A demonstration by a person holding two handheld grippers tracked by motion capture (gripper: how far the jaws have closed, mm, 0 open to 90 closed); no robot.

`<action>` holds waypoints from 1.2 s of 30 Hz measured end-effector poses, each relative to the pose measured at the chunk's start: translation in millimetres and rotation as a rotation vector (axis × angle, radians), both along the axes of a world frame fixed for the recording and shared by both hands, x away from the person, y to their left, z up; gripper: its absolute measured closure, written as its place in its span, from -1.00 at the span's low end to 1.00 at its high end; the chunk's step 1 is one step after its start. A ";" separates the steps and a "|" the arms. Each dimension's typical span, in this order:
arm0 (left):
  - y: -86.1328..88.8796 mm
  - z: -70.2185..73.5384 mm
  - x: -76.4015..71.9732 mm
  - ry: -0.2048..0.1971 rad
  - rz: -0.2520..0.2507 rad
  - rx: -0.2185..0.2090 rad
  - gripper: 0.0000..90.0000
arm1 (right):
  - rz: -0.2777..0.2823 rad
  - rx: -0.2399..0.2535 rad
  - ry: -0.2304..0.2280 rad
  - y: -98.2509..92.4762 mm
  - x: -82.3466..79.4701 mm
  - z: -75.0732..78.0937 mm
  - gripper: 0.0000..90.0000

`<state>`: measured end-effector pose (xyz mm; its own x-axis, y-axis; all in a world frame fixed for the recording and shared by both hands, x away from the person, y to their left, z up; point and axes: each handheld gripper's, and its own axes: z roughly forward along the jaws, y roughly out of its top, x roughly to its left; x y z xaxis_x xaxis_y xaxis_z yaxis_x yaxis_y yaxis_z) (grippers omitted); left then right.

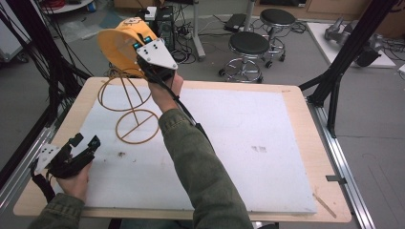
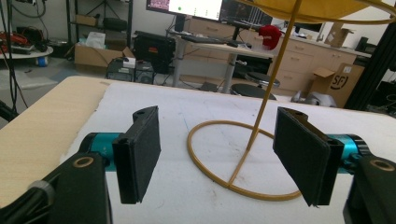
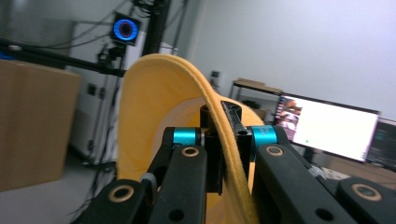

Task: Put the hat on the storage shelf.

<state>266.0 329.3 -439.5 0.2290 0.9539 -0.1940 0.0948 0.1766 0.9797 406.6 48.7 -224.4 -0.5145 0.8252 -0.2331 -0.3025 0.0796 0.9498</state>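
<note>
While one yellow fabric cap (image 1: 122,45) hangs in the air above the far left of the white foam-covered table (image 1: 248,157), the right gripper (image 1: 155,59) has its jaws clamped tight on the cap's brim. One yellow wire hat stand (image 1: 133,107), with a round base ring, stands just below the cap. The left gripper (image 1: 79,148) rests low at the near left, jaws wide apart and holding nothing. From the right gripper view, the brim (image 3: 224,140) is pinched between the pads; the left gripper view looks at the stand's base ring (image 2: 243,161) and stem.
</note>
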 end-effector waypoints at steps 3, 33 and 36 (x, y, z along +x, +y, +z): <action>0.0 0.0 0.1 -0.001 -0.001 0.000 -0.28 | 0.046 -0.020 -0.006 7.5 -8.7 -4.9 0.95; 1.0 -0.2 -0.4 0.002 -0.001 -0.010 -0.28 | 0.313 -0.188 0.134 51.3 -61.6 -81.8 0.90; 1.3 -0.4 -0.3 0.007 -0.002 -0.003 -0.28 | 0.316 -0.188 0.151 49.0 -61.6 -87.0 0.90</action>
